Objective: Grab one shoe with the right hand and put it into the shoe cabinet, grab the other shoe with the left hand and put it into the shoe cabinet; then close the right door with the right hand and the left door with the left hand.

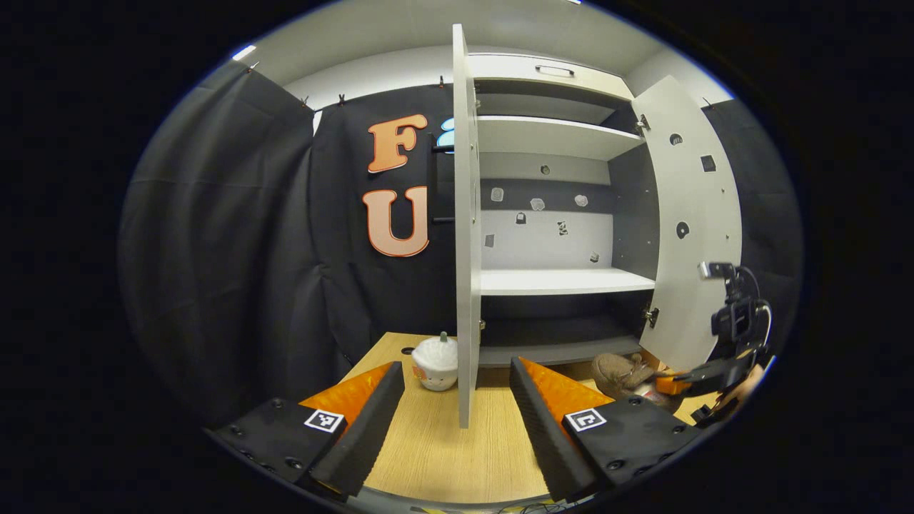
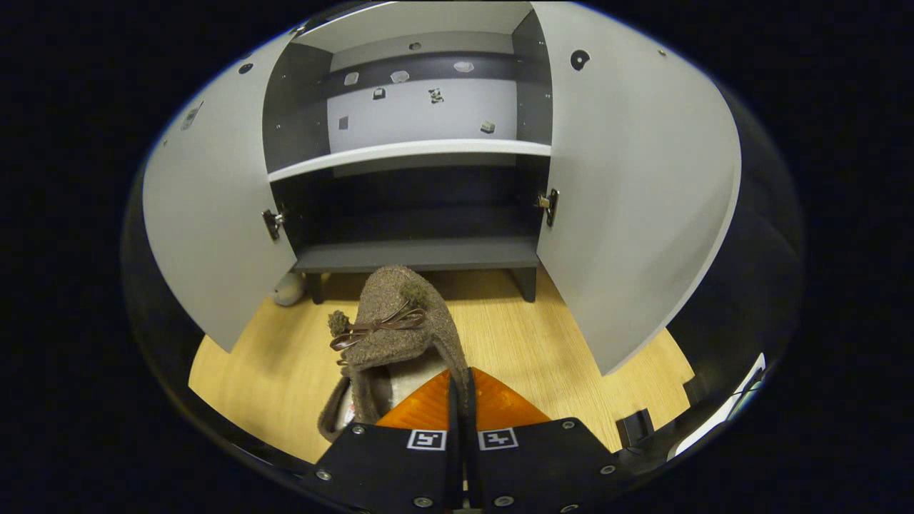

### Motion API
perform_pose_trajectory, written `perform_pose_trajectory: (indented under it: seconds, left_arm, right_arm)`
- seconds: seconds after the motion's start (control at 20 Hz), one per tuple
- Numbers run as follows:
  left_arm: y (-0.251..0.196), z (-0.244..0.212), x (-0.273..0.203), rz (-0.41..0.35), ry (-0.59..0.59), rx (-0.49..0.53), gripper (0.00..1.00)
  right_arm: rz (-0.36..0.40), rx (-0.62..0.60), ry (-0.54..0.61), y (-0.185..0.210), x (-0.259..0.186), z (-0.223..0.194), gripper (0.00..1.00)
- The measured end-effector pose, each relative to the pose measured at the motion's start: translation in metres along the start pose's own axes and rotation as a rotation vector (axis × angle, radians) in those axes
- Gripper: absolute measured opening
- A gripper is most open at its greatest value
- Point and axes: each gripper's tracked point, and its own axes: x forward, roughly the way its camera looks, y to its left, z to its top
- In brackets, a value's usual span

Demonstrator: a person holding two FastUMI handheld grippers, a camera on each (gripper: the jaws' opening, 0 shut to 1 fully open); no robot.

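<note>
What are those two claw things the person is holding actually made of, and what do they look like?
Each is a two-finger tool. The left gripper has two wedge-shaped fingers on black blocks studded with screws, each block carrying a small square black-and-white marker. The right gripper is built alike. In the left gripper view it carries a black camera unit with looping cables.

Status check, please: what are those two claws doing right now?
Right gripper shut on shoe. Left gripper open, empty. Cabinet doors open, lower shelf unblocked.
</note>
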Motion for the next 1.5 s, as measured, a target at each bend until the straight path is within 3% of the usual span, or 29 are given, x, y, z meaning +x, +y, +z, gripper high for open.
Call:
perform_pose_trajectory:
  seconds: [0.2,0.45,0.75,1.0,1.2,1.5]
  left_arm:
    - [-0.002,0.009,0.004,-0.025,-0.026,-0.004,0.97]
    - [0.002,0.008,0.011,-0.012,-0.028,0.000,0.97]
    - [0.008,0.011,0.021,0.033,-0.041,0.029,0.97]
    - [0.015,0.013,0.031,0.103,-0.035,0.029,0.97]
    - [0.028,0.009,0.030,0.169,-0.012,0.029,0.98]
    - [0.050,0.005,0.031,0.241,0.015,0.056,0.97]
  right_arm:
    - [0.025,0.008,-0.081,0.013,-0.026,0.048,0.02]
    - [0.065,0.028,-0.199,0.032,-0.040,0.144,0.02]
    - [0.088,0.072,-0.312,0.036,-0.016,0.257,0.02]
    - [0.081,0.122,-0.347,0.040,0.038,0.332,0.01]
    - [0.057,0.177,-0.291,0.038,0.101,0.354,0.02]
    - [-0.040,0.206,-0.183,0.019,0.176,0.347,0.01]
